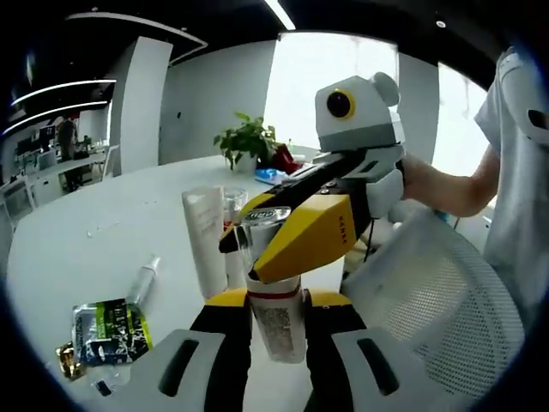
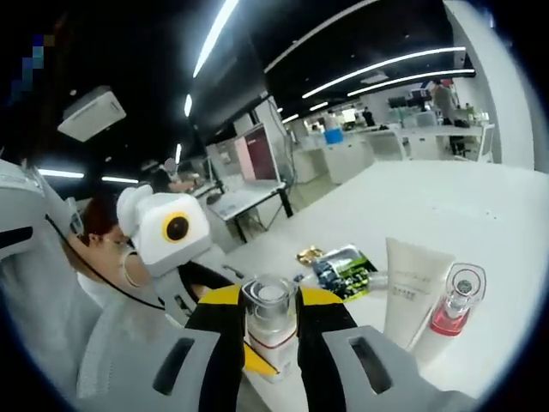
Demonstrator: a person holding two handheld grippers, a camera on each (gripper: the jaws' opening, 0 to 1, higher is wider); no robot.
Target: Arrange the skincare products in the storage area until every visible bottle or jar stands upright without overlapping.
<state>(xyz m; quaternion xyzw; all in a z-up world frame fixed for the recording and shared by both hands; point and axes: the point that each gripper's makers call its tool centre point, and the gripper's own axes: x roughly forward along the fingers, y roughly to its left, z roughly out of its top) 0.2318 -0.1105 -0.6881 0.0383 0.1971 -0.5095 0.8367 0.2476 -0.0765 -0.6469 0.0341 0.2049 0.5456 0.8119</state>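
Both grippers meet on 1 bottle (image 1: pixel 276 322), standing upright: left gripper (image 1: pixel 276 305) clamped on its lower body, right gripper (image 1: pixel 257 232) closed around its silver cap (image 2: pixel 271 302) from the opposite side. Upright white tube (image 2: pixel 412 287) and pink bottle (image 2: pixel 455 311) stand just beside it on the white table (image 1: pixel 103 219).

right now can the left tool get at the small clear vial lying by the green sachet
Probably not yet: the left tool is shut on the bottle, also held by the right tool. The vial lies unobstructed.
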